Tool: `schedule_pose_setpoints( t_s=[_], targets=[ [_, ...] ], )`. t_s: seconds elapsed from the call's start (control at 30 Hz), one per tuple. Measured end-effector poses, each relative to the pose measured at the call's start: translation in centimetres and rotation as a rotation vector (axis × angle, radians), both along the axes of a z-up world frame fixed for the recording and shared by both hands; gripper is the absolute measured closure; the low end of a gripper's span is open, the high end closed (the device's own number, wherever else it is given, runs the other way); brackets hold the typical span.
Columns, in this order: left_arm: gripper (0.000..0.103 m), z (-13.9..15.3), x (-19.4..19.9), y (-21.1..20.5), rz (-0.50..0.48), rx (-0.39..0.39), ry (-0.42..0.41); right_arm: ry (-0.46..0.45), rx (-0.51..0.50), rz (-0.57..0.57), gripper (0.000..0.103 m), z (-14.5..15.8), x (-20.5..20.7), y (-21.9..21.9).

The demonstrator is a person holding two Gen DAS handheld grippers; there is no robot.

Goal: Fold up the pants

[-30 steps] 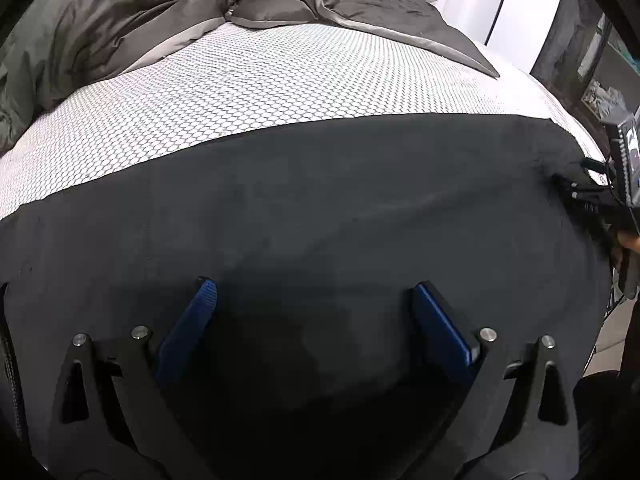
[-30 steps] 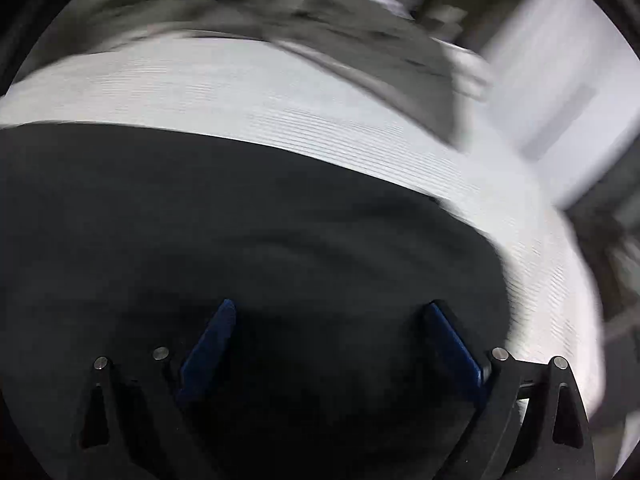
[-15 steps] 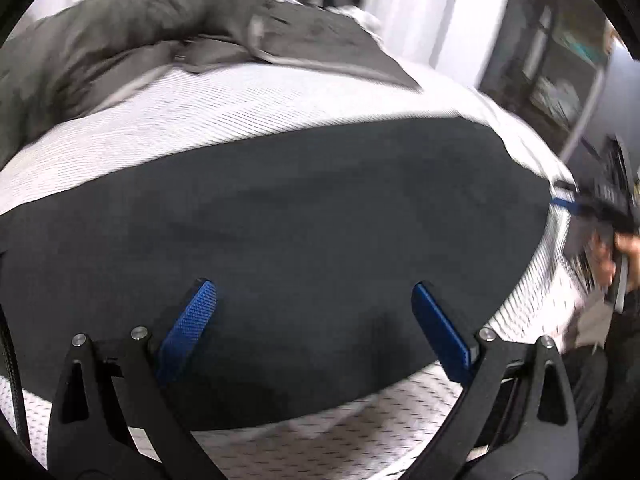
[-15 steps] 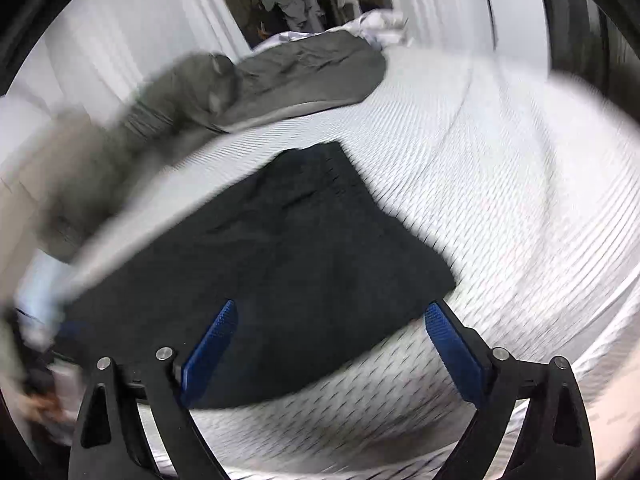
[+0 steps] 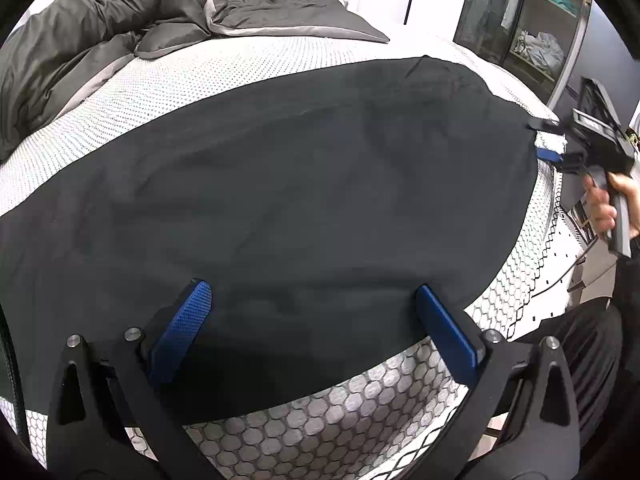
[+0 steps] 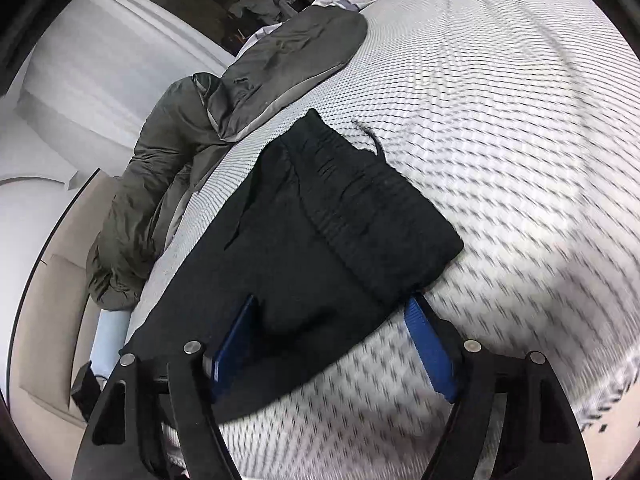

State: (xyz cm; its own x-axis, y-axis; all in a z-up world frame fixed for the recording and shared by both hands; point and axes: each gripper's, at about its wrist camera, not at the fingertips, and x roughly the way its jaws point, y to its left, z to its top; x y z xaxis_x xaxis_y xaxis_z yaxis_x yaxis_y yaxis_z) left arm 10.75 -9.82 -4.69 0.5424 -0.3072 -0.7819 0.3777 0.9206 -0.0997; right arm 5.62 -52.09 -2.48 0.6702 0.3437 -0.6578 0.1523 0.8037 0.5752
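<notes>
The black pants (image 5: 304,184) are spread flat on the honeycomb-patterned bed (image 5: 360,420), waistband at the right end. The left gripper (image 5: 312,332) is held wide open above the fabric, while the right gripper (image 6: 332,344) is closing around the waistband corner, nothing yet pinched. A grey duvet (image 5: 92,36) is bunched behind.

No text, label or number readable — anywhere.
</notes>
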Motion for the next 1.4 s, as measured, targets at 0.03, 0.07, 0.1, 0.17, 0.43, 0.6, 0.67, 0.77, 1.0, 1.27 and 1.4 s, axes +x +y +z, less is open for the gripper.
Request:
schedule_pose_setpoints(
  t_s=[0.03, 0.07, 0.1, 0.17, 0.43, 0.6, 0.67, 0.77, 1.0, 1.27, 1.4],
  targets=[
    [0.001, -0.1, 0.0, 0.3, 0.0, 0.0, -0.001, -0.003, 0.015, -0.004, 0.026, 0.1, -1.0, -0.3],
    [0.001, -0.1, -0.1, 0.4, 0.001, 0.001, -0.001, -0.001, 0.031, -0.009, 0.026, 0.0, -1.5, -0.6],
    [0.001, -0.2, 0.2, 0.6, 0.002, 0.004, -0.002, -0.015, 0.048, -0.011, 0.023, 0.1, -1.7, -0.9],
    [0.001, -0.4, 0.4, 0.9, 0.002, 0.009, -0.004, -0.042, 0.11, 0.0, 0.019, -0.1, -2.5, -2.1],
    [0.002, 0.3, 0.8, 1.4, 0.029, -0.015, -0.025, -0.118, 0.211, -0.027, 0.064, 0.0, 1.0, -2.6],
    [0.002, 2.0, 1.1, 5.8, 0.175, -0.11, -0.057, -0.205, 0.059, 0.008, 0.09, 5.8, 0.4, 1.2],
    [0.002, 2.5, 1.0, 7.7, 0.239, -0.146, -0.068, -0.255, 0.018, 0.047, 0.09, 8.2, 0.8, 4.1],
    [0.002, 2.8, 0.8, 10.5, 0.319, -0.178, -0.08, -0.305, -0.034, 0.148, 0.09, 11.0, 1.3, 9.1],
    [0.002, 3.6, -0.9, 17.2, 0.46, -0.2, -0.125, -0.332, 0.021, 0.578, 0.09, 13.5, 5.4, 26.9],
    [0.003, 3.1, -2.8, 26.0, 0.647, -0.373, -0.125, -0.146, -0.093, 1.037, 0.055, 7.1, 6.9, 42.3],
    [0.003, 2.3, -1.2, 23.5, 0.539, -0.381, -0.081, -0.127, -0.129, 0.917, 0.049, 6.6, 7.3, 37.9]
  ],
)
